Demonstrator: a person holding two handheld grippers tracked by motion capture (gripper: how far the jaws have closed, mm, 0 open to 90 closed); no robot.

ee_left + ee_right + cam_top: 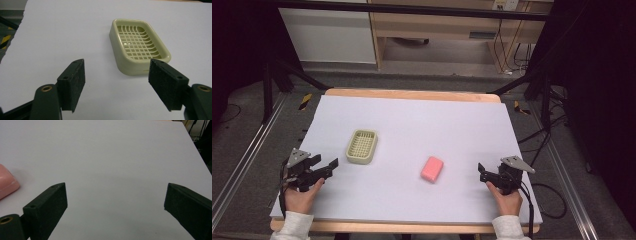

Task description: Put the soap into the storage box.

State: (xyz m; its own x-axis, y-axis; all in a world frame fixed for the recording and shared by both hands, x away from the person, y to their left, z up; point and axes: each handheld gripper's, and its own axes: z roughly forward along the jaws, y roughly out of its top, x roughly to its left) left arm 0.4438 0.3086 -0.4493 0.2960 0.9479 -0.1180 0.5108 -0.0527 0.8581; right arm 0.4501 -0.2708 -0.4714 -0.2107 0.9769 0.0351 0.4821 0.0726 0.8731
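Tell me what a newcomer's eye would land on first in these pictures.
First, the pink rounded bar of soap, lying alone right of centre on the pale lilac table cover. Next, the pale green plastic soap dish with a grid floor, empty, to the left and slightly farther back. Then the black hand-held left tongs and right tongs, both open, at the near corners, touching neither item.
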